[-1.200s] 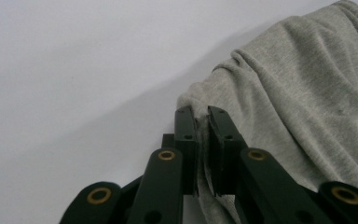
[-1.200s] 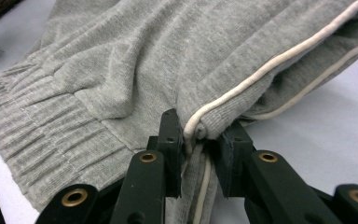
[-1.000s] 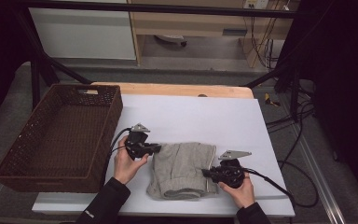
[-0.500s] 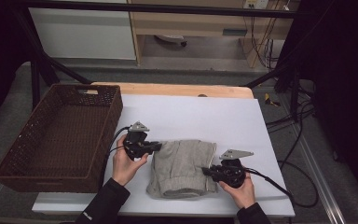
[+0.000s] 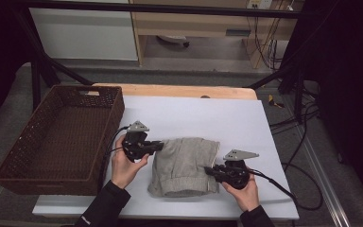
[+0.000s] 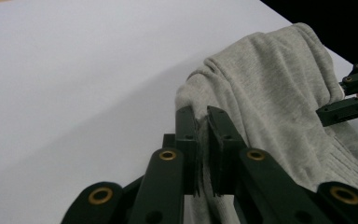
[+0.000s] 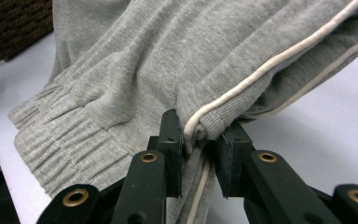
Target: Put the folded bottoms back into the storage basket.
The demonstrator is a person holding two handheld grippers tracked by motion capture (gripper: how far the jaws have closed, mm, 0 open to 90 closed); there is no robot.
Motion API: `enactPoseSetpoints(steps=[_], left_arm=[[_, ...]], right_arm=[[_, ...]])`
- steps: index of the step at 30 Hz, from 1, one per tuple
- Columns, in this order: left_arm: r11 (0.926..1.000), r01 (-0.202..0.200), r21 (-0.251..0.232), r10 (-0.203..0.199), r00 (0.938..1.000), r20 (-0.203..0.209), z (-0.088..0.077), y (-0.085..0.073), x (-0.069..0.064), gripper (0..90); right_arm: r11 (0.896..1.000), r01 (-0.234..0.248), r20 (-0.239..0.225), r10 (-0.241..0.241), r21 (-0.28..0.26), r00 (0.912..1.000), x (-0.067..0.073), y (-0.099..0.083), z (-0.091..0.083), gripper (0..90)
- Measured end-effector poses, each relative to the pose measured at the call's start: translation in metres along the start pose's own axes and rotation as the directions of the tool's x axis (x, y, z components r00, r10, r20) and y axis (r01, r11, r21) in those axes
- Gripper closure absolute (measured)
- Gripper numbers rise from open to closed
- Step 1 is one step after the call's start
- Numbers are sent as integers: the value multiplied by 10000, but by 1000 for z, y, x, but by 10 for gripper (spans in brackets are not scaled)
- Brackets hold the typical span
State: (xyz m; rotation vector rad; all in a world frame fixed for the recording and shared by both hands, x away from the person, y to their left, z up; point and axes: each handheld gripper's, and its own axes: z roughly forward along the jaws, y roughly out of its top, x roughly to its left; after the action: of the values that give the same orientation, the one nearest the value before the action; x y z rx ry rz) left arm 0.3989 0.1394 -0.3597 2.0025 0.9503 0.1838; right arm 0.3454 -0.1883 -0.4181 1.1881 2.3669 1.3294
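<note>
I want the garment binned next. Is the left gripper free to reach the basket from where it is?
Probably yes: the wicker basket sits beside the left gripper, nothing between, though it is shut on the grey garment.

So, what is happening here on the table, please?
A person is handling a folded grey garment on the white table with two tongs. The left tongs are shut on its left edge, the right tongs on the edge with the cream stripe. A brown wicker basket stands at the left.

brown wicker basket (image 5: 52, 137): left on table | white table (image 5: 208, 118) | black cables (image 5: 307, 137): floor, right
</note>
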Motion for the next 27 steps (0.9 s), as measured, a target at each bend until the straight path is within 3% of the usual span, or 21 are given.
enactPoseSetpoints(steps=[14, 27], left_arm=[[9994, -262, -222, 258, 9995, -196, -22, 18, -5, 838], [9986, -509, -126, 505, 9983, -297, -37, 32, -8, 838]], right_arm=[[9989, 176, 13, -175, -440, 9998, 7, 16, -5, 751], [9969, 249, 11, -249, -741, 9997, 14, 27, -8, 752]])
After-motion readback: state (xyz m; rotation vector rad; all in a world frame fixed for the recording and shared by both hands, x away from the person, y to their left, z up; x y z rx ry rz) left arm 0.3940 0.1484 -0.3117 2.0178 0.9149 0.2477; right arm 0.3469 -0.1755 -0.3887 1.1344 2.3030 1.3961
